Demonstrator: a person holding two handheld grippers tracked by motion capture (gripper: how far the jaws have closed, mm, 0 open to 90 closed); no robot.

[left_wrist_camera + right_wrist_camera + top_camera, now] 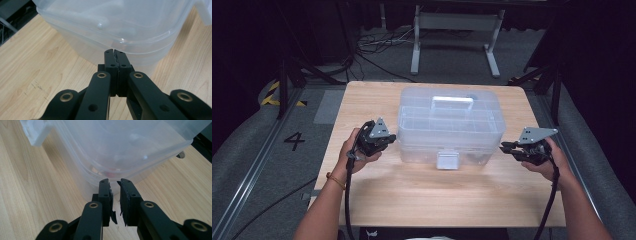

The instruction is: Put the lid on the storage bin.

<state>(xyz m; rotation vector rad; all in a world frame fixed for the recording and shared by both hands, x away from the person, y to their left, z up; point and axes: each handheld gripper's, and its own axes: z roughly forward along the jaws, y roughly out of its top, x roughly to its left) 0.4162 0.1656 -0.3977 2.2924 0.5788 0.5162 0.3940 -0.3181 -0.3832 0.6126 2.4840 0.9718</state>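
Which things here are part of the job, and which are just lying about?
In use:
clear plastic box with white latch
left tool
right tool

Lying about:
white stand
floor cables

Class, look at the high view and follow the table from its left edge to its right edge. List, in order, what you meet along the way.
Left claw → clear plastic box with its white front latch → right claw, all on the wooden table.

Bright overhead light on the table [422, 200], dark surroundings, soft high view
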